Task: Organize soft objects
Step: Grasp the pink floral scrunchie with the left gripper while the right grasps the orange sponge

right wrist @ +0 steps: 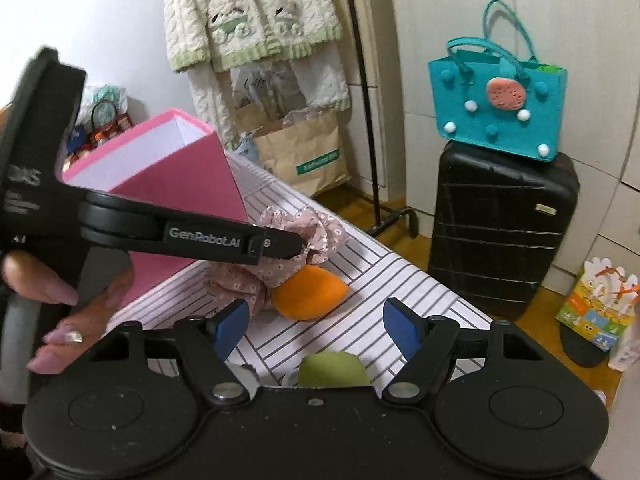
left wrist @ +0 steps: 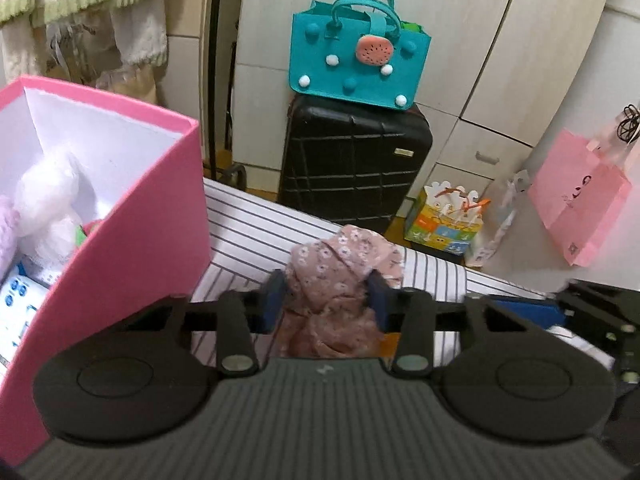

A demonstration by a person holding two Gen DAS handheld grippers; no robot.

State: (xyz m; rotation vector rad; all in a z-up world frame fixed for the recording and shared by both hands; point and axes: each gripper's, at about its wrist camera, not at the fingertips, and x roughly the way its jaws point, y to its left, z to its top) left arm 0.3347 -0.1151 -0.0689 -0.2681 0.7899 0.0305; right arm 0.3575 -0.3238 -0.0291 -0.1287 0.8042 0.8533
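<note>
A pink floral cloth [left wrist: 332, 280] lies bunched on the striped surface [left wrist: 248, 232], beside the open pink box [left wrist: 120, 240]. My left gripper [left wrist: 326, 298] is shut on it, a blue pad pressing each side. The right wrist view shows one of the left gripper's fingers [right wrist: 276, 242] reaching into the same cloth [right wrist: 316, 228]. My right gripper [right wrist: 316, 328] stands open with nothing between its pads. An orange soft piece [right wrist: 308, 294] lies just ahead of it, partly under the cloth. A green soft piece [right wrist: 332, 370] sits low between the right fingers, half hidden by the gripper body.
The pink box holds a white plush toy [left wrist: 48, 200] and tissue packs [left wrist: 20, 300]. Past the surface's edge stand a black suitcase [left wrist: 356, 168] with a teal felt bag [left wrist: 360, 56] on top, a colourful gift bag [left wrist: 444, 220], a pink paper bag [left wrist: 580, 208] and a clothes rack [right wrist: 360, 80].
</note>
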